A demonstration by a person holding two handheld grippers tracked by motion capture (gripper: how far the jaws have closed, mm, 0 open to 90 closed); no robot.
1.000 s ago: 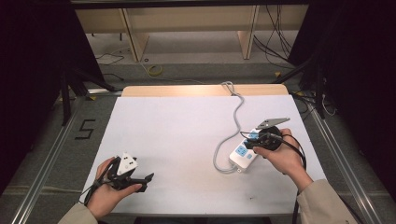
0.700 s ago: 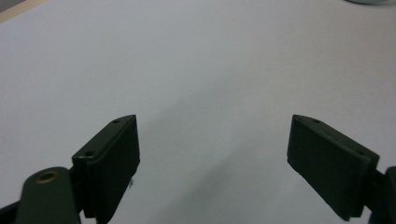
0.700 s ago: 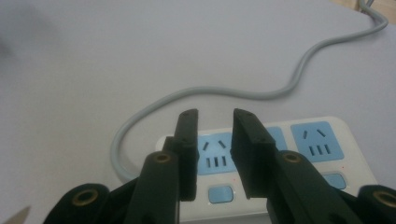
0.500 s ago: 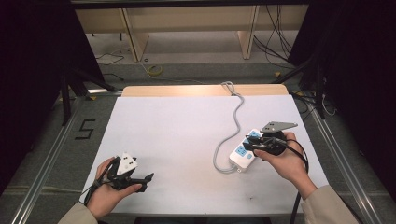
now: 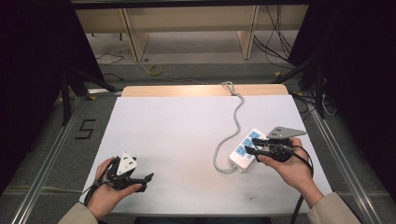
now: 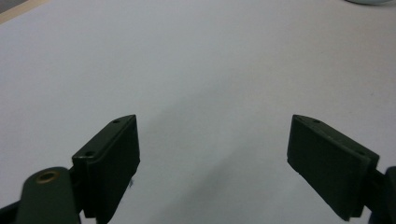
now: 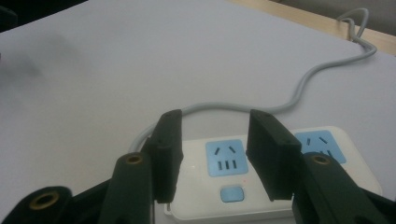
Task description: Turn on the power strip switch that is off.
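Note:
A white power strip (image 5: 237, 158) with blue sockets lies on the right side of the white table (image 5: 187, 126). Its grey cable (image 5: 238, 112) snakes off over the far edge. My right gripper (image 5: 251, 144) hovers over the strip, held in a hand. In the right gripper view it (image 7: 215, 135) is open, its jaws straddling one blue socket of the strip (image 7: 327, 154) just above the surface. My left gripper (image 5: 145, 182) rests near the front left edge in the other hand. Its jaws (image 6: 212, 163) stand wide open over bare table (image 6: 187, 56).
A wooden strip (image 5: 201, 90) runs along the table's far edge. Beyond it stand shelf legs (image 5: 130, 37) and loose floor cables (image 5: 275, 42). A "5" mark (image 5: 85, 129) sits left of the table beside a metal rail (image 5: 51, 154).
My right gripper has shifted slightly right and nearer, staying over the power strip. The left gripper and the strip have not moved.

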